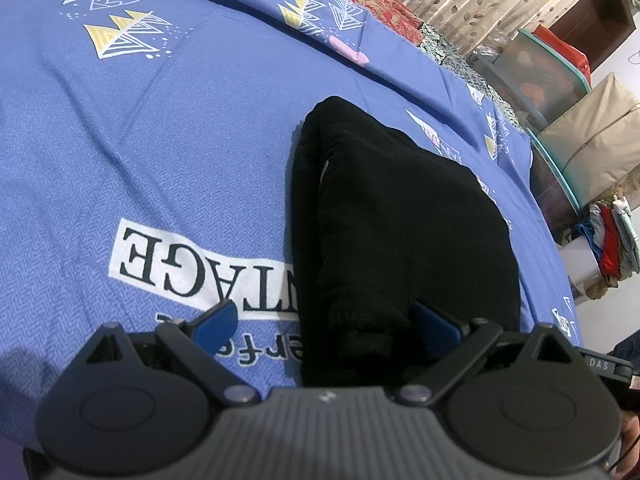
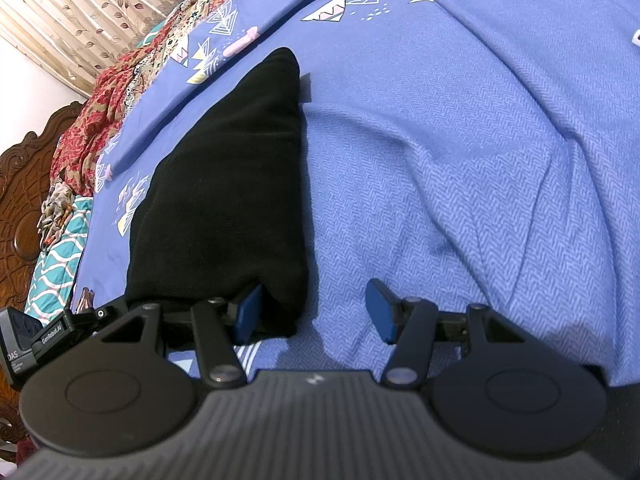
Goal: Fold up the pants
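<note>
Left wrist view shows the left gripper (image 1: pixel 326 322) and right gripper (image 2: pixel 316 312) wide apart, holding nothing, straddling the black pants' (image 1: pixel 400 216) near edge; closing shallowly could catch only the top layer and spoil the fold.

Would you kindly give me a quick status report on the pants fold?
Left gripper and right gripper open, each straddling a near edge of the black pants. Pants lie folded on the blue bedsheet. Nothing in the way.
</note>
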A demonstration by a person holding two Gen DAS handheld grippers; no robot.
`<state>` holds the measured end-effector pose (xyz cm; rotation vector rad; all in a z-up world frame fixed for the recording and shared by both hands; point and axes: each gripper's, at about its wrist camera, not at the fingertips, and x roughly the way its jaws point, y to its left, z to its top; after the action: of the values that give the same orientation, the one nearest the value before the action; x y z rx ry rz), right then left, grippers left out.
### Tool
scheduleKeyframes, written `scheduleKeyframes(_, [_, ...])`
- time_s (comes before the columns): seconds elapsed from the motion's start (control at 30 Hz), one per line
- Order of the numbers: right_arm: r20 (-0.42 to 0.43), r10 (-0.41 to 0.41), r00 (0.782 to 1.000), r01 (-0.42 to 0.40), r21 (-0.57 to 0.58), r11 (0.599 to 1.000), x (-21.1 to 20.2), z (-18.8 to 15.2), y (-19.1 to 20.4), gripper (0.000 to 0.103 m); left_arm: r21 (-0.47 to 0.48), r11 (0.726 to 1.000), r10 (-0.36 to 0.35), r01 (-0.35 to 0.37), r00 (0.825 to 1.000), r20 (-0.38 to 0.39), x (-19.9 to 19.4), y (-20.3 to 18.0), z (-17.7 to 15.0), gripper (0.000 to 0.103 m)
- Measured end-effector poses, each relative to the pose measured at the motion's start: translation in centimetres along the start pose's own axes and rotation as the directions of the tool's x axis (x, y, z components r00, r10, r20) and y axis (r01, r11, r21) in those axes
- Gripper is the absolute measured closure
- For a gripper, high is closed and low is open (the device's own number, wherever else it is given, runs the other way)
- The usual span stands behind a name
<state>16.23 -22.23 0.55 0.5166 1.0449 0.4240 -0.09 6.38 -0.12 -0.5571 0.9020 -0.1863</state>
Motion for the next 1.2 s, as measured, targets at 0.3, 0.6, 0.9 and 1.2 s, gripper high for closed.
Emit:
scheduleKeyframes(0.3, [0.019,0.015,1.000,-0.015,0.003,1.000,-0.2,-0.3,0.3,0.044,0.003,1.000,-0.007,0.007,1.000,-0.005,-0.1,-0.2,0.0,0.005])
scheduleKeyframes(0.6, [0.112,0.130,0.985,-0.132,0.003,0.991,-1.8,1.2,0.9,0.031,-0.015,1.000,-0.027,0.026,0.999,-0.024,-0.2,0.3,0.7,0.000])
scheduleKeyframes(0.9, [0.082,0.173,0.981,-0.168,-0.059,0.984,0.0,3.5,1.8,0.023,-0.073,0.993,-0.094,0.096,0.995,0.035,-1.9,1.0,4.0,0.000])
scheduleKeyframes(1.2, [0.009,0.213,0.977,-0.212,-0.084,0.974,4.4,6.3,1.6,0.016,-0.054,0.996,-0.077,0.073,0.995,-0.070,4.1,0.3,5.1,0.000])
